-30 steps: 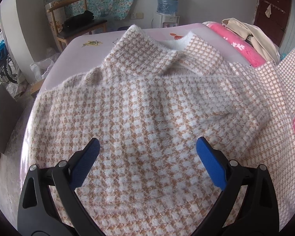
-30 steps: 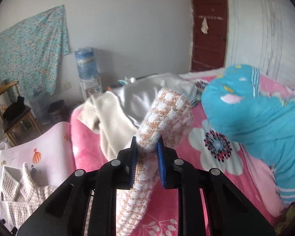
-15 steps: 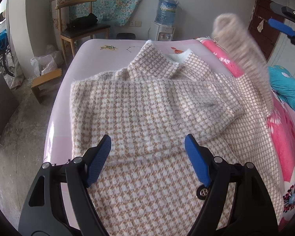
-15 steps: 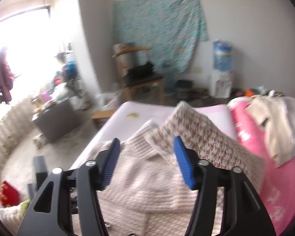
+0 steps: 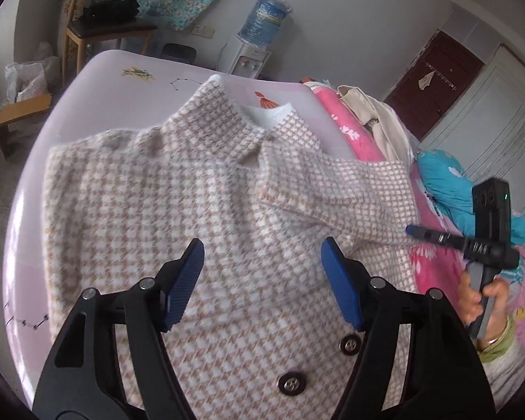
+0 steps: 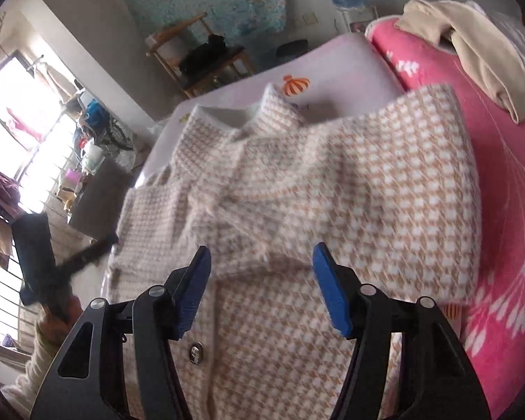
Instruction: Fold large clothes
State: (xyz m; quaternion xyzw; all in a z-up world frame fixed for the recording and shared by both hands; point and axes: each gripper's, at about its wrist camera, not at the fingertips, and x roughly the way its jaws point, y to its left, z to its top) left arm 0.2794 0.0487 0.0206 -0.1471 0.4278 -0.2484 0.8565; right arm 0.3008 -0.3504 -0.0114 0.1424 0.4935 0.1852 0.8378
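A beige-and-white houndstooth coat (image 5: 129,217) lies flat on the pale pink bed (image 5: 98,70), collar at the far end. One sleeve (image 5: 336,196) is folded across its chest. My left gripper (image 5: 262,248) hovers over the coat's middle, its jaws closing with no fabric pinched between the blue pads. In the right wrist view the right gripper (image 6: 261,250) hangs above the folded sleeve (image 6: 385,189), jaws also closing on nothing. Dark buttons (image 5: 290,383) show near the front edge. The right gripper's tip (image 5: 413,229) reaches toward the sleeve's cuff, held by a hand (image 5: 479,301).
A pink floral blanket (image 6: 507,210) covers the bed's right side, with a beige garment pile (image 6: 472,42) and blue bedding (image 5: 448,182) on it. A wooden chair (image 5: 108,28), a water dispenser (image 5: 259,35) and a low stool (image 5: 21,112) stand beyond the bed.
The right gripper let go of the sleeve, which now lies across the coat's chest, and swung down over the coat. The left gripper rose, drew back and narrowed its jaws.
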